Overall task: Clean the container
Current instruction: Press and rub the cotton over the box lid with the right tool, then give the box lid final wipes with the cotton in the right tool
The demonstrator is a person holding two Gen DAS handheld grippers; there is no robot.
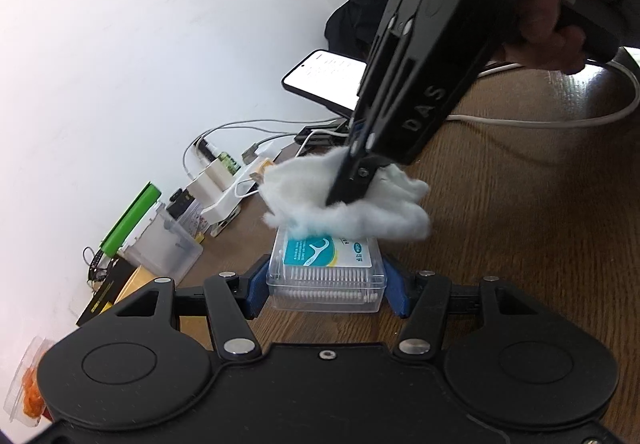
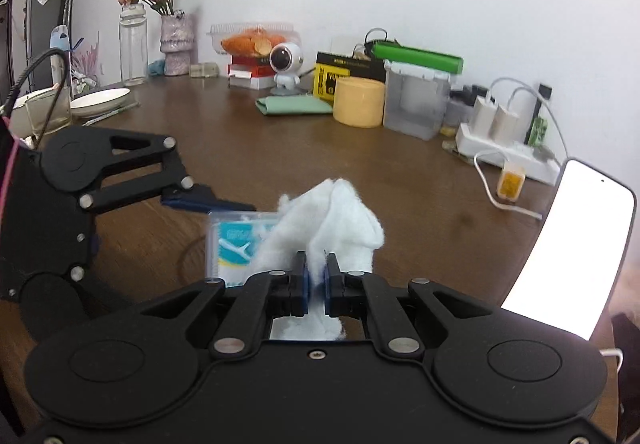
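A clear plastic container (image 1: 326, 280) of floss picks with a teal label rests on the brown table; it also shows in the right wrist view (image 2: 232, 240). My left gripper (image 1: 326, 290) is shut on it, blue pads on both short sides. My right gripper (image 2: 316, 280) is shut on a white cotton wad (image 2: 332, 228). In the left wrist view the right gripper (image 1: 350, 192) comes down from the upper right and presses the wad (image 1: 348, 210) on the far end of the container's lid.
A lit phone (image 1: 324, 78) on a stand, white cables and a power strip (image 2: 508, 154) lie at the back right. A clear box (image 2: 416, 104), a yellow tub (image 2: 358, 102), a green cloth (image 2: 294, 105), a robot toy, vases and dishes stand along the wall.
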